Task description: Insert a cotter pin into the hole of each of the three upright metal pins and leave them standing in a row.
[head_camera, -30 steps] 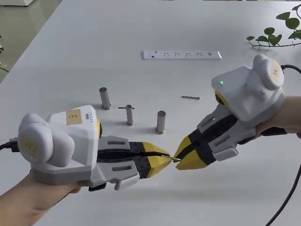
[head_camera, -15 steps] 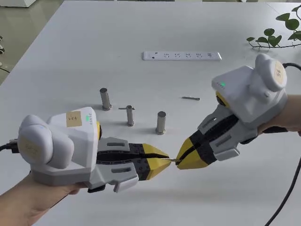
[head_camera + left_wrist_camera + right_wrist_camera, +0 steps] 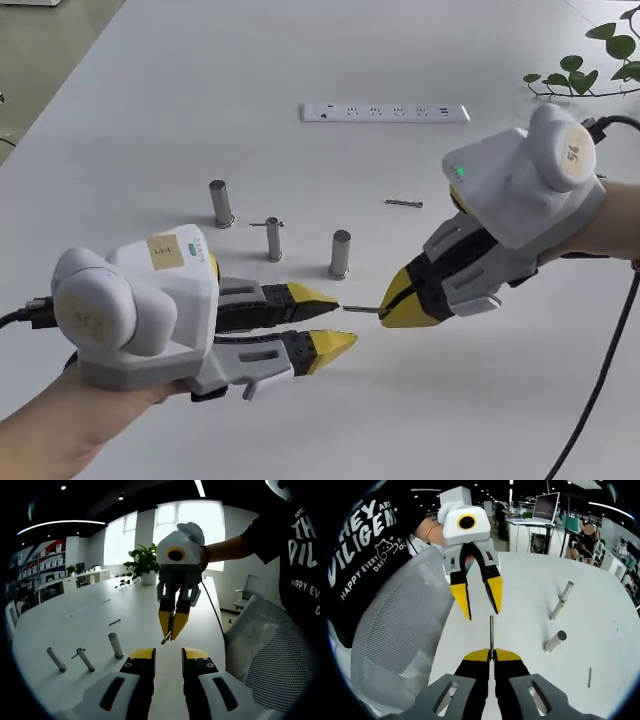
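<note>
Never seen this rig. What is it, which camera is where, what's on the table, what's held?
No robot arm: a person holds a two-jaw gripper in each hand. The wide picture comes from a headset camera looking down at the white table; the two round ones come from fisheye cameras riding on the grippers, looking along their jaws. The left gripper is open and holds nothing. The right gripper is shut on a thin cotter pin, pointed at the left one. Three metal pins stand upright on the table: the left pin, the middle pin, with a crosswise pin already through its top, and the right pin. A spare cotter pin lies farther back, near a power strip.
</note>
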`<action>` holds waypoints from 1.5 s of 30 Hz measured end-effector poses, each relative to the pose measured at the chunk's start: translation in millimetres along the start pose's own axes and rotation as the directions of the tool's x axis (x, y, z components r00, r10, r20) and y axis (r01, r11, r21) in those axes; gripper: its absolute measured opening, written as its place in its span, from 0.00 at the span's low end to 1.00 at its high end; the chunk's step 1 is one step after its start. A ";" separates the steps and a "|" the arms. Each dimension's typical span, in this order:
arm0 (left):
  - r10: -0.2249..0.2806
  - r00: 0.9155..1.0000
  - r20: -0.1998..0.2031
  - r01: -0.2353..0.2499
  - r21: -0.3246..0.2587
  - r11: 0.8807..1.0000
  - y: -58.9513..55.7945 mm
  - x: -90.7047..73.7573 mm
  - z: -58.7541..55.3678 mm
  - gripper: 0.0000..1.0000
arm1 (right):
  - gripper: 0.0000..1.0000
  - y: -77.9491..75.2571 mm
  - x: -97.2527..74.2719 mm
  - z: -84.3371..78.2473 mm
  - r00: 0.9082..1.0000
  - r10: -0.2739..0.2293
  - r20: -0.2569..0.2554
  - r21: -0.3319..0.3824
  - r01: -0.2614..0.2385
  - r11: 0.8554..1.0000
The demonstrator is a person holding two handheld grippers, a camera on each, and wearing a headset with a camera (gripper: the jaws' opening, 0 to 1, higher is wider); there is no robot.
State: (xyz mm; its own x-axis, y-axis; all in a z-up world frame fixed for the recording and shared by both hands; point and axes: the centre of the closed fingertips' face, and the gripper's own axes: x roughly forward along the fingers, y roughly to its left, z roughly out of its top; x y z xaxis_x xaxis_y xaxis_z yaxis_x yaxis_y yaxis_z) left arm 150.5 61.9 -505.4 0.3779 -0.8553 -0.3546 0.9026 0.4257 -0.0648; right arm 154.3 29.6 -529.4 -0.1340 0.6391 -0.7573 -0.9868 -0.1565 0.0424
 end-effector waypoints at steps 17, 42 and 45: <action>0.278 0.960 -0.026 -0.279 -0.031 0.960 57.4 7.2 -16.3 0.21 | 0.00 -53.1 -5.0 -33.0 0.977 -0.156 -0.145 0.045 0.164 0.985; 0.399 0.913 -0.080 -0.407 -0.155 0.900 96.4 40.0 -39.8 0.20 | 0.00 -99.3 -2.1 -50.1 0.959 -0.190 -0.211 0.039 0.202 0.979; 0.403 0.911 -0.083 -0.411 -0.159 0.897 99.4 44.9 -41.3 0.20 | 0.00 -104.2 -1.6 -52.3 0.959 -0.188 -0.214 0.037 0.200 0.979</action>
State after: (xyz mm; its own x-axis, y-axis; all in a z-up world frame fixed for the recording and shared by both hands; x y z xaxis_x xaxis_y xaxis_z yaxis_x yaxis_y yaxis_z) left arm 248.6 78.0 -566.3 0.6911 -0.5835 -0.4266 0.6217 0.7809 -0.0610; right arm 262.1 5.5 -566.7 0.0769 0.4811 -0.8733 -0.9963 0.0024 -0.0864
